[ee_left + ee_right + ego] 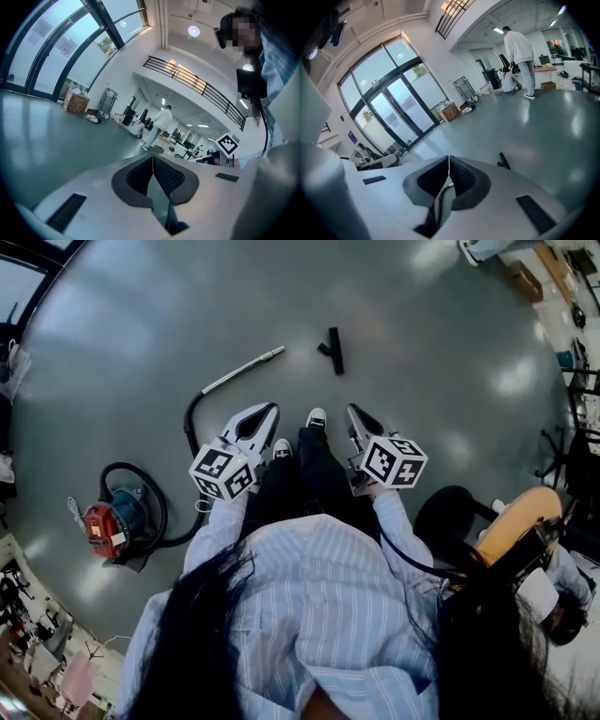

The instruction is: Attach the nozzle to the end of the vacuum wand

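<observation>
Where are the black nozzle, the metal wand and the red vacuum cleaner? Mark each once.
nozzle (335, 351): head view, middle of its long bar.
wand (242, 370): head view, midway along the metal tube.
vacuum cleaner (98, 526): head view, its red shell.

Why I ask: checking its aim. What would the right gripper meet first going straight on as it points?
Probably bare floor: the right gripper, jaws shut, tilts downward, and the nozzle lies just right of its line in that gripper's view. Depth is unclear.
</observation>
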{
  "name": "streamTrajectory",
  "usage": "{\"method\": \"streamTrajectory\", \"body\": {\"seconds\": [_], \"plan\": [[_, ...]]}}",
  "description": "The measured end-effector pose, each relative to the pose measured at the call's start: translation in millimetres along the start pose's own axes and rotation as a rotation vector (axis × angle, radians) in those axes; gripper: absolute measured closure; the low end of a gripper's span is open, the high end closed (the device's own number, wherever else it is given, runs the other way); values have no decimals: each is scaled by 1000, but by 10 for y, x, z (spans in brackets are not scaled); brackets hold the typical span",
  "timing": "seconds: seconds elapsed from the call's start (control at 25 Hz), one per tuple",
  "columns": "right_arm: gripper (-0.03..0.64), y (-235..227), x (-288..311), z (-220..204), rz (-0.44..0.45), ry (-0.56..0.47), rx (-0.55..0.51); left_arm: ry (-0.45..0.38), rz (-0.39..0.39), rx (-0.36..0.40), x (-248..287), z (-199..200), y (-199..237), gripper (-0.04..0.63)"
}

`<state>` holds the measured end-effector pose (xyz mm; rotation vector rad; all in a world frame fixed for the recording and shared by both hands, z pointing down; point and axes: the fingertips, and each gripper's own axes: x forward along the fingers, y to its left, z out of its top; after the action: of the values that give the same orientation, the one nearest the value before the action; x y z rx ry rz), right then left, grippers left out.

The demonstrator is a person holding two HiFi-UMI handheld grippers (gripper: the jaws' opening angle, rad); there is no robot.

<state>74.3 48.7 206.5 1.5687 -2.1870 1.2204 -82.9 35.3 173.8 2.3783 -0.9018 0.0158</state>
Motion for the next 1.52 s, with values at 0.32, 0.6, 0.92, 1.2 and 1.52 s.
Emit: {"method": "streamTrajectory", "body": {"seconds": [0.32, 0.6, 0.92, 1.2, 1.52], "plan": [[604, -469, 571, 403, 71, 97, -84, 97, 76, 34, 707, 1, 370, 588], [604, -980, 1105, 597, 83, 183, -126, 215, 121, 103, 1375, -104, 861, 586], [603, -1515, 1683, 659, -1, 248, -88, 391, 100, 155, 1941, -289, 1561, 500], [597, -1913, 2490, 485, -107, 286, -3, 564, 58, 146, 2236, -695, 2585, 486], [527, -2313, 3174, 339, -164, 299, 88, 612, 56, 100, 2404, -961, 3419, 486]]}}
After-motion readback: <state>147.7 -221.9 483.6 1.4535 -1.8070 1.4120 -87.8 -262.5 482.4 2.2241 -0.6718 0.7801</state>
